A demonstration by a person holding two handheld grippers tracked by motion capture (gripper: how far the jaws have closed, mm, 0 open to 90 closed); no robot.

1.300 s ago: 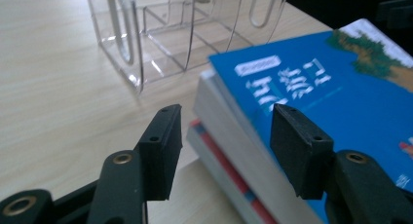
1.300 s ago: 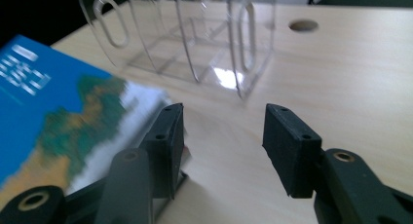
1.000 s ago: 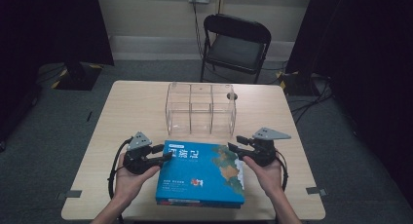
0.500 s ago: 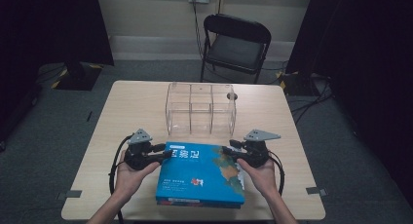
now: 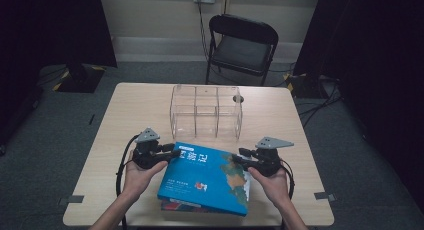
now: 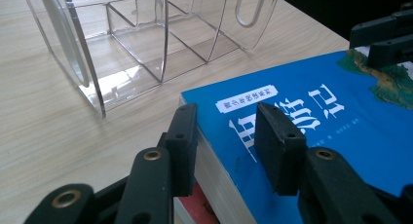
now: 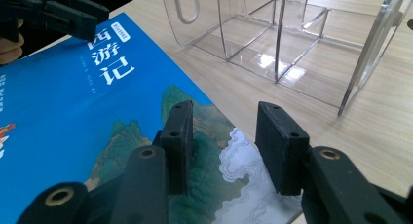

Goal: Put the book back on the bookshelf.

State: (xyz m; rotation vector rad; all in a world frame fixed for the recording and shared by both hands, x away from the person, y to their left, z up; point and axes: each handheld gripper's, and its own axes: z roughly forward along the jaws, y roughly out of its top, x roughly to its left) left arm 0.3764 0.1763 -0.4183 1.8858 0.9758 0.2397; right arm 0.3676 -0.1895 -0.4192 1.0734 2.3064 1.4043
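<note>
A clear organiser [image 5: 206, 111] stands at the middle of the table [image 5: 125, 120], toward its far edge. Its compartments, split by clear dividers, are open toward the person and hold nothing that can be made out.

Just in front of it, toward the near edge, lies a blue book [image 5: 207, 176], flat and turned slightly askew. It rests on a second, red-edged book [image 5: 172, 206], whose edge peeps out beneath its near left corner.

The left gripper [image 5: 175, 152] is at the blue book's far left corner. In the left gripper view its jaws have just been closing and stand part open, one beside the book's edge and page block, the other over the cover; the corner sits between them, but whether the pads press on it cannot be told.

The right gripper [image 5: 238, 158] is at the blue book's far right corner. Its jaws have likewise been closing, and stand part open above the cover's corner in the right gripper view; no firm grip shows.
</note>
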